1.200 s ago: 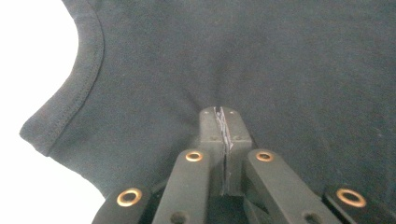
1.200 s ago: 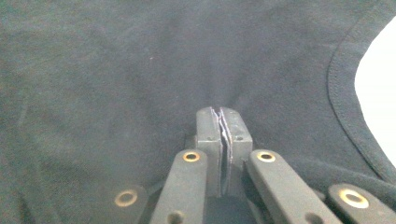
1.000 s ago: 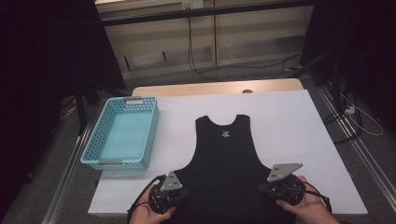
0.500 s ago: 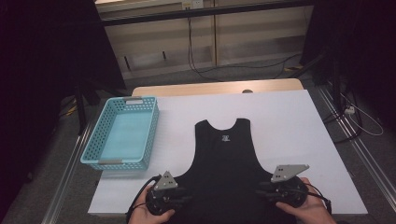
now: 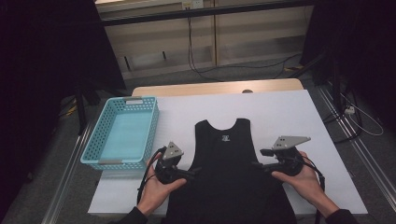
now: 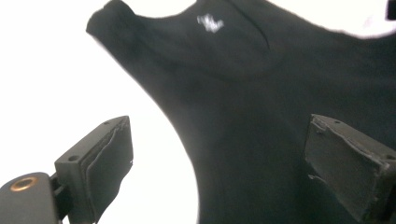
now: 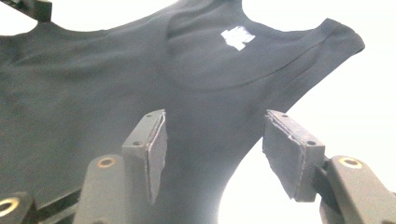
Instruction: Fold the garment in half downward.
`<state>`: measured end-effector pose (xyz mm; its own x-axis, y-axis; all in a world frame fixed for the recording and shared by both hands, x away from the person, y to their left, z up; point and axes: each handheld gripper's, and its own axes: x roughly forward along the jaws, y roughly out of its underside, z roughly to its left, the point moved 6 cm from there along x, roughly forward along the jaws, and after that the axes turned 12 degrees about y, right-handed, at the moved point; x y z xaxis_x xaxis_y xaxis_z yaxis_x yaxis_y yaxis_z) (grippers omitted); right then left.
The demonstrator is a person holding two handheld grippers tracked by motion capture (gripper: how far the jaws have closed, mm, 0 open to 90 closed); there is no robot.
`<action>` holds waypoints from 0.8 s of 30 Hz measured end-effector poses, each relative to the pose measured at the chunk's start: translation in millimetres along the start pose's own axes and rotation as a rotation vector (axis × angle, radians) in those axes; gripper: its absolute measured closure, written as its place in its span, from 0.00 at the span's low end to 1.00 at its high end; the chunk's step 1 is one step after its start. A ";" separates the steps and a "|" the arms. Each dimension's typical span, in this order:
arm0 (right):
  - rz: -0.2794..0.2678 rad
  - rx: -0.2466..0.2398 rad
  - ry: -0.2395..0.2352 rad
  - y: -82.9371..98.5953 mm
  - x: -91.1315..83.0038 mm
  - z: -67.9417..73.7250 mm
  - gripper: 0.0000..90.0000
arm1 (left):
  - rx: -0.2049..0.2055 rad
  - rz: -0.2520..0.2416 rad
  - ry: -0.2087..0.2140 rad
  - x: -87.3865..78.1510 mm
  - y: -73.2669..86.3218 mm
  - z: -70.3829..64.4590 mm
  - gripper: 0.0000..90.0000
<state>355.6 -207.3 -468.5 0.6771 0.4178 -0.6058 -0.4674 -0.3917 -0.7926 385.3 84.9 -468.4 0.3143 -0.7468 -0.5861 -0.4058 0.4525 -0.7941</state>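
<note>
Holding both tongs spread wide, you have the left tongs (image 5: pixel 194 173) and right tongs (image 5: pixel 256 164) at either side edge of one black tank top (image 5: pixel 229 172), gripping nothing. It lies flat on the white worktop (image 5: pixel 299 116), neck away from you, with a small white neck label (image 7: pixel 237 37) too blurred to read. One empty light-blue basket (image 5: pixel 122 133) sits left of it. Cables trail across the grey floor beyond.

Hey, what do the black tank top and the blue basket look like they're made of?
Black tank top: soft matte knit fabric, probably cotton; it lies limp with a stitched neckline band. Blue basket: rigid molded plastic, judging by its perforated walls and slight sheen.
</note>
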 end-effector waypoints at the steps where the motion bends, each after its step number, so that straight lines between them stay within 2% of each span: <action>1: 0.001 0.002 0.006 -2.2 2.3 -3.0 0.43 | -0.008 -0.003 -0.002 3.3 -3.0 3.5 0.09; 4: 0.004 0.013 0.033 -9.2 11.1 -15.6 0.42 | -0.014 0.012 -0.033 12.3 -8.7 14.2 0.09; 6: 0.006 0.030 0.044 -14.0 15.8 -23.2 0.41 | -0.035 -0.001 -0.045 17.3 -12.3 21.1 0.09; 7: 0.003 0.035 0.046 -17.0 18.1 -26.0 0.41 | -0.052 -0.010 -0.036 20.5 -14.4 23.9 0.09; 9: 0.005 0.039 0.055 -22.7 22.8 -31.7 0.40 | -0.061 0.004 -0.033 24.5 -19.0 31.5 0.10; 11: 0.003 0.046 0.065 -28.4 28.2 -38.1 0.40 | -0.068 -0.012 -0.038 28.9 -25.2 38.8 0.10; 13: -0.004 0.057 0.067 -34.6 33.2 -44.0 0.40 | -0.087 -0.033 -0.023 32.9 -32.1 45.9 0.11; 14: -0.007 0.056 0.073 -38.1 36.0 -47.1 0.40 | -0.100 -0.045 -0.026 35.1 -35.5 48.9 0.11; 16: -0.010 0.067 0.083 -45.1 42.1 -53.1 0.40 | -0.097 -0.037 -0.049 39.1 -41.3 56.2 0.12; 19: -0.005 0.064 0.102 -53.2 54.0 -62.2 0.41 | -0.127 -0.023 -0.038 44.2 -48.0 67.7 0.12; 20: -0.002 0.065 0.108 -55.2 58.4 -65.2 0.42 | -0.118 -0.023 -0.055 45.5 -49.8 72.8 0.12; 21: 0.001 0.072 0.111 -56.8 63.0 -68.2 0.44 | -0.129 -0.030 -0.068 47.7 -51.3 77.4 0.11; 23: 0.011 0.072 0.121 -59.6 72.1 -73.6 0.46 | -0.157 -0.023 -0.068 52.5 -52.0 86.0 0.12; 24: 0.021 0.070 0.127 -60.8 76.6 -75.8 0.48 | -0.159 -0.021 -0.068 54.7 -52.2 90.2 0.14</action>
<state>478.9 -213.7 -461.4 0.7313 0.3014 -0.6118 -0.5173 -0.3396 -0.7856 501.0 64.4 -473.6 0.3793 -0.7183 -0.5832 -0.5272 0.3502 -0.7742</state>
